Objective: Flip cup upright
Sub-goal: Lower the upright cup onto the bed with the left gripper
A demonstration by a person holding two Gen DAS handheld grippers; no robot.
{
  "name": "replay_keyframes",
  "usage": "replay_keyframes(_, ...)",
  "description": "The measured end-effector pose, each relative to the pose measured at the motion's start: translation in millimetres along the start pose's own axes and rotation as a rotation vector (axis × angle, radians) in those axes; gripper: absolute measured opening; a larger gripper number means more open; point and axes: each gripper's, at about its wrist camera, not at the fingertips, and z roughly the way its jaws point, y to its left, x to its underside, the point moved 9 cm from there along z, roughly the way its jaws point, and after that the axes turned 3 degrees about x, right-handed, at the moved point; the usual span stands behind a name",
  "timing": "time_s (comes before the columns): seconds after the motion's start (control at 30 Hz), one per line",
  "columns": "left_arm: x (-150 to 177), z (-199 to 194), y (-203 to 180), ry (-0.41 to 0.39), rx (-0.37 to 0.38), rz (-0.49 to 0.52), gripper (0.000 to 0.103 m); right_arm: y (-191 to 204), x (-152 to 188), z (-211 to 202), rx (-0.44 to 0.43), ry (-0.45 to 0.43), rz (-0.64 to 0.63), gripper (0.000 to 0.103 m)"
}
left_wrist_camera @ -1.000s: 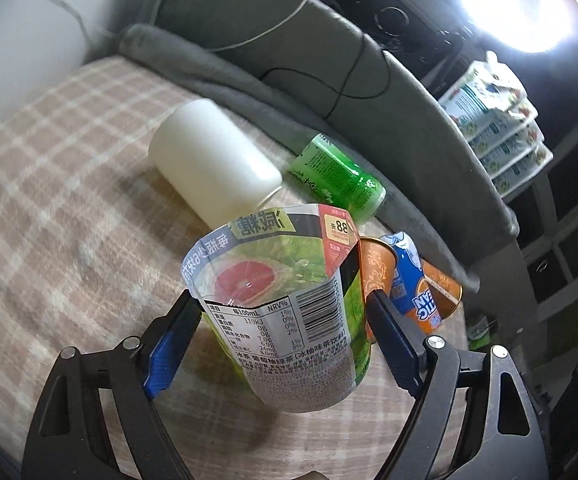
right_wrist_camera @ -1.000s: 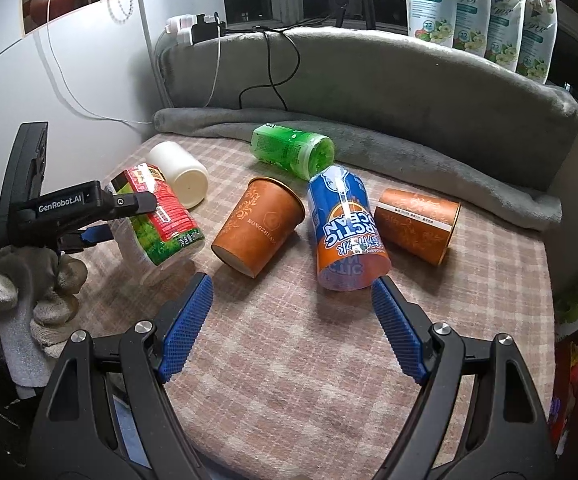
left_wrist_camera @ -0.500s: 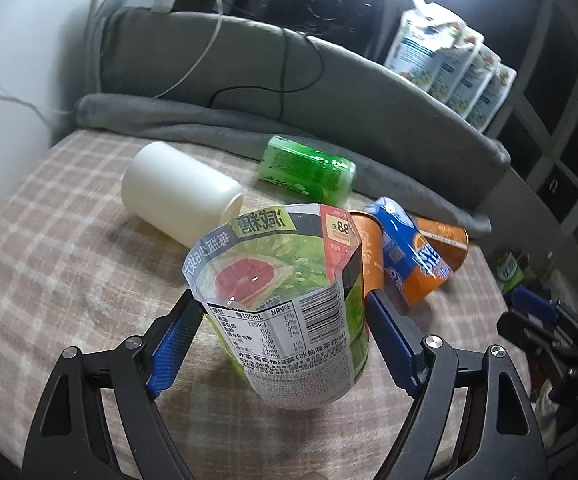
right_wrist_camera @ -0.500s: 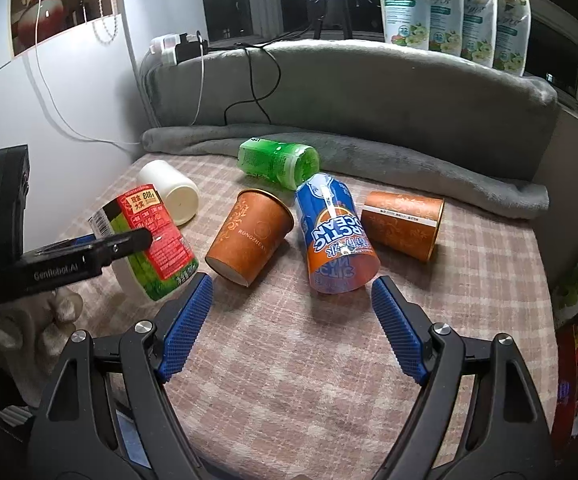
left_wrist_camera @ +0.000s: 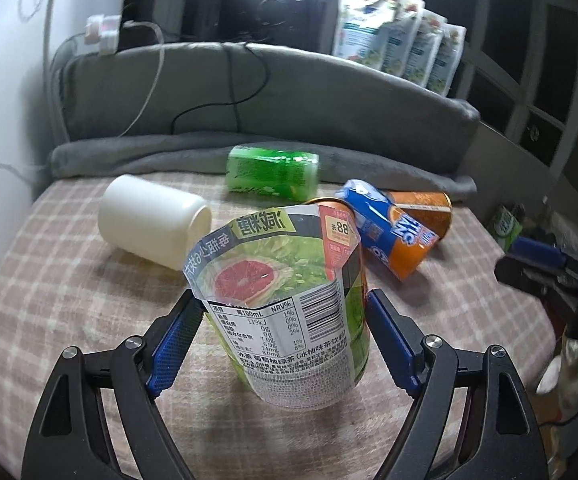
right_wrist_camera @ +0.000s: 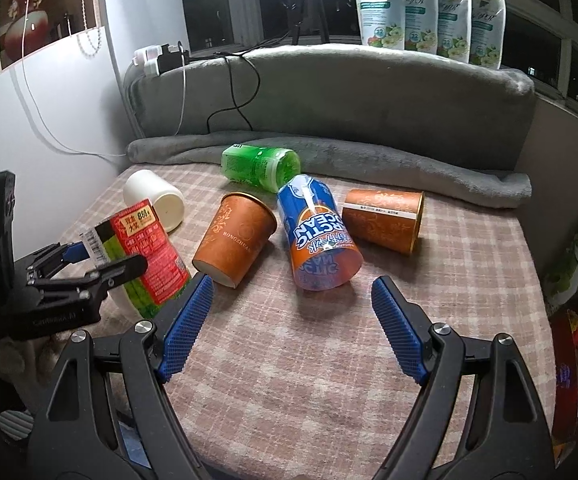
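Since earlier, I am tilting the cup nearer upright, left gripper clamping it; right gripper is hanging apart.

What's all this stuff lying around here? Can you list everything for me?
Grapefruit tea cup: 1, green and red label, near left, tilted, between the left tool's fingers.
White cup: 1, on its side, far left.
Green cup: 1, on its side, by the grey blanket.
Orange cups: 2, on their sides, either side of the blue one.
Blue and orange cup: 1, lying in the middle.
Checked cloth: 1, pink and cream, under everything.
Grey blanket: 1, rolled along the back.
Refill pouches: 4, white and green, on the back ledge.
Left gripper: closed on the tea cup.
Right gripper: open, empty.
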Motion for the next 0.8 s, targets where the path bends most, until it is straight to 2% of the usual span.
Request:
replay_keyframes(0.1,5,0,-3,-0.003,0.008,0.044,0.083,0,0,-3,0.005,-0.006,0.004,0.084)
replay_keyframes(0.4,14,0,-9,0.037,0.048,0.096,0.084,0,0,-8,0.008,-0.014,0.019,0.084)
replay_keyframes(0.5,18,2,-15,0.078,0.094,0.083,0.084,2,0,-10,0.005,-0.018,0.020,0.084)
replay_keyframes(0.8,29,-4,-31,0.107,0.141,0.111,0.085,6,4,-20,0.001,-0.034,0.028,0.084)
